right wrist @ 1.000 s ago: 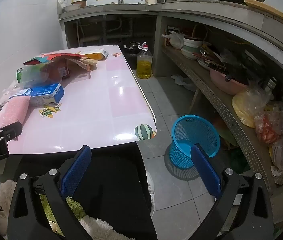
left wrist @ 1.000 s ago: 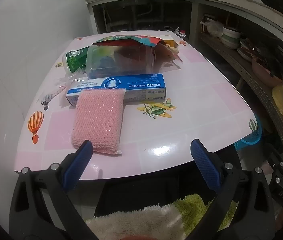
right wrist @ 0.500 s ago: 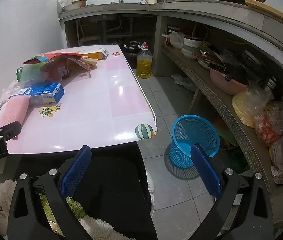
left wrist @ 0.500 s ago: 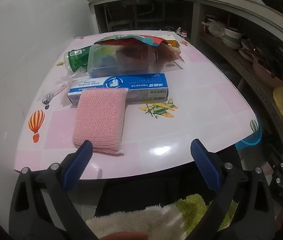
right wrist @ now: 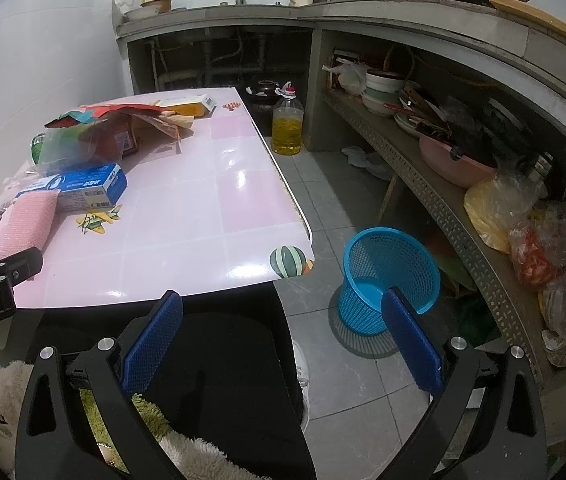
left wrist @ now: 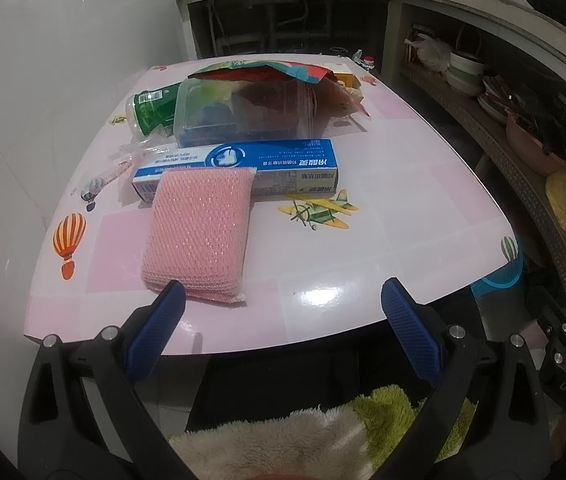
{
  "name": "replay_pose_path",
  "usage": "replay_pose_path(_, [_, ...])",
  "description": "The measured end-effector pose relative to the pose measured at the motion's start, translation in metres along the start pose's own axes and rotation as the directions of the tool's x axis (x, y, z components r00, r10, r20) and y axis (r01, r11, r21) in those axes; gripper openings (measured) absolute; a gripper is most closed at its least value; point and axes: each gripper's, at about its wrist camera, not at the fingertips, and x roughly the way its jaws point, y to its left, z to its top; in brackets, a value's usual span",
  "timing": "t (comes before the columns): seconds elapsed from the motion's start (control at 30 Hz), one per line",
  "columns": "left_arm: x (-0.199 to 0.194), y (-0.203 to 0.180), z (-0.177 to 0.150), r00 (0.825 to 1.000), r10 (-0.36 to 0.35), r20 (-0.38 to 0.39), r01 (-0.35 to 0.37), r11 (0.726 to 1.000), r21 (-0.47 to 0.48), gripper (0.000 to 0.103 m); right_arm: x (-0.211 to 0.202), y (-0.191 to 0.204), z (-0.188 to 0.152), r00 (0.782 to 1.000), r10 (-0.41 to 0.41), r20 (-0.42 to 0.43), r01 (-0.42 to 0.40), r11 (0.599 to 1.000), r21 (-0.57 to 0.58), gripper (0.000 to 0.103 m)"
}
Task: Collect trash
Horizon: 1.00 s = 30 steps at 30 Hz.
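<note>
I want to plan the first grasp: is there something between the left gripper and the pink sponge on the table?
Nothing visible. The left gripper is open and the pink sponge lies straight ahead at the table edge, its near end right by the left fingertip. The blue box sits behind the sponge, not in front.

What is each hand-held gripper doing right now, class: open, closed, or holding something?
Left hand-held gripper: open, holding nothing, near the pink sponge.
Right hand-held gripper: open, holding nothing.
</note>
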Motion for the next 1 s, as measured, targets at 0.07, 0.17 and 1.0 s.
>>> replay_pose_path(0.07, [0.0008, -0.0008, -0.0004, 1.000, -0.001, -0.003, 0.001, 1.000, 0.001, 0.094, 0.0007, -0.0004, 0.0000, 1.000, -0.001, 0.002, 0.001, 1.000, -0.002, 0.097])
replay_pose_path(0.17, [0.0015, -0.0014, -0.0001, 1.000, -0.001, -0.005, 0.001, 1.000, 0.004, 0.094, 0.0022, 0.0001, 0.0012, 1.000, 0.000, 0.000, 0.000, 1.000, 0.002, 0.097])
replay_pose_path(1.0, [0.0095, 0.0002, 0.0002, 1.000, 0.010, -0.030, -0.010, 1.000, 0.002, 0.094, 0.0101, 0.0039, 0.0060, 1.000, 0.006, -0.018, -0.005, 1.000, 0.008, 0.097])
